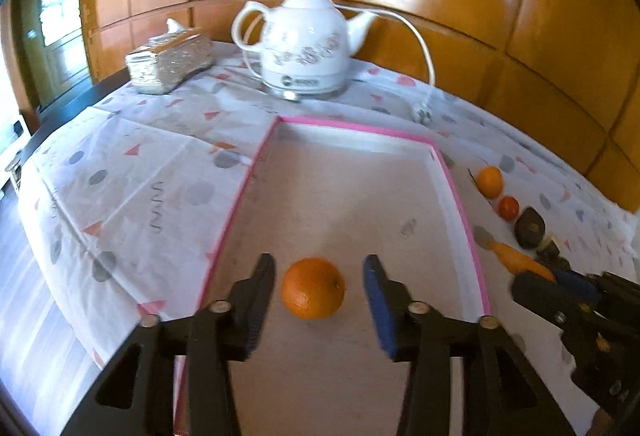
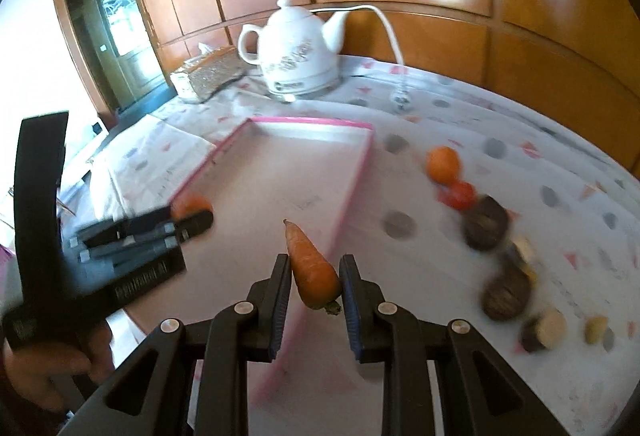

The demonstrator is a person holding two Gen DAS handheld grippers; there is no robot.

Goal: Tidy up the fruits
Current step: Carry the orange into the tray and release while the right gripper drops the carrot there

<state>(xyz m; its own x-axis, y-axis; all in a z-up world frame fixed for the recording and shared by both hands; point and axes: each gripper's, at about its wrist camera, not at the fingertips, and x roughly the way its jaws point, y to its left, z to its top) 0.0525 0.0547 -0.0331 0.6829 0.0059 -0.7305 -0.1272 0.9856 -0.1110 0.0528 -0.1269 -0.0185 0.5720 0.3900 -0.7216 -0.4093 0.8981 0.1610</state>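
Black right gripper (image 2: 315, 286) clamps tapered orange carrot (image 2: 312, 268) over pink-rimmed white tray (image 2: 352, 180), apparently for drop-off. Left gripper (image 1: 319, 290), jaws apart, straddles round orange (image 1: 313, 288) resting in tray (pads clear). Remaining produce waits on tablecloth.

An orange (image 1: 313, 288) is seen lying on the floor of the pink-rimmed tray (image 1: 460, 192), between the parted fingers of the left gripper (image 1: 319, 286); no pad is touching it. At the right edge the right gripper (image 1: 560, 286) is seen with a carrot (image 1: 516, 258). A white kettle (image 1: 306, 44) is seen behind the tray.
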